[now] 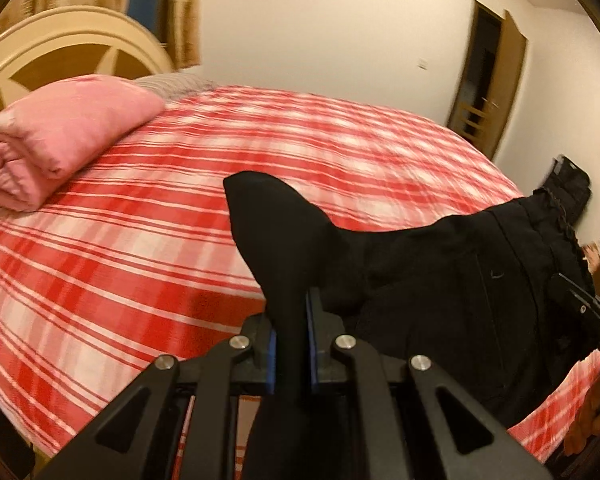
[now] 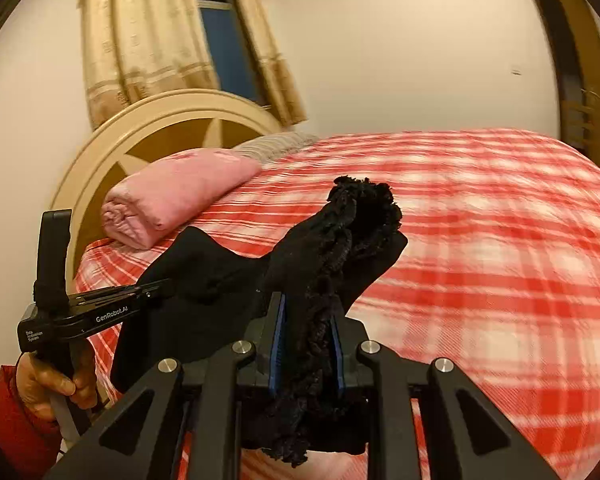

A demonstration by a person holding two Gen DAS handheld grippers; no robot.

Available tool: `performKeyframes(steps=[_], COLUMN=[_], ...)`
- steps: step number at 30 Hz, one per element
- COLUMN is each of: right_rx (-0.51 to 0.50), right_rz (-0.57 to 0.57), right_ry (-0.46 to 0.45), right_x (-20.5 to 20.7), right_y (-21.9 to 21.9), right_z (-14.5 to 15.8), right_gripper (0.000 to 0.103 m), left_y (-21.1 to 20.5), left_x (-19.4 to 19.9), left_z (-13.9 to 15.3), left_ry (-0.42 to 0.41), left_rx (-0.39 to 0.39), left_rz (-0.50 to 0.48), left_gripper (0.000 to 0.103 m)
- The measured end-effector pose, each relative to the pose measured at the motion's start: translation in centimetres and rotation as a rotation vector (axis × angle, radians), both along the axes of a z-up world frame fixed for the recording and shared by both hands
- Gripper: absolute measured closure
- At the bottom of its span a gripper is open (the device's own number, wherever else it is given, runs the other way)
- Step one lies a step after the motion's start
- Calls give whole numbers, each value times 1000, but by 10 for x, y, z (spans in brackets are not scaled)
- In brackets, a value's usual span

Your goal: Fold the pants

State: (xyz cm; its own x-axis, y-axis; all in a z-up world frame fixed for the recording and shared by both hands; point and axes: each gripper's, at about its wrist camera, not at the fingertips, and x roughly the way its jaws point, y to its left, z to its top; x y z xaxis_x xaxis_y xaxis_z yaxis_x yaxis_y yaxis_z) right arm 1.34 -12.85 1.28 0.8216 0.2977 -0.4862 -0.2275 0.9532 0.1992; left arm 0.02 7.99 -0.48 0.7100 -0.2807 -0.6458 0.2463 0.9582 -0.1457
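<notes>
pants (image 1: 440,272) mid-span blurred, fingertips (image 2: 278,320) cloth-buried — bed (image 2: 500,260)

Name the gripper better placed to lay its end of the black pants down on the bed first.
Right, probably. The right gripper clamps the frilled waistband over open red plaid bedspread. The left gripper pinches the black pants nearer the folded pink blanket.
</notes>
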Motion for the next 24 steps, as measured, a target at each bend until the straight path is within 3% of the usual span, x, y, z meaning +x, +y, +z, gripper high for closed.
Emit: performKeyframes(steps=[12, 19, 24], right_rx=[35, 20, -14], right_rz=[126, 119, 102], right_ry=[63, 108, 134], right_x=[111, 140, 144], right_y=[77, 80, 73], right_z=[-42, -66, -78], right_gripper=[83, 84, 84], left_y=[93, 120, 142], left_x=[49, 71, 80], left_z=[-1, -10, -4], left_ry=[-12, -26, -42], left_rx=[20, 58, 64], left_rz=[250, 343, 388], left_gripper=[91, 99, 98])
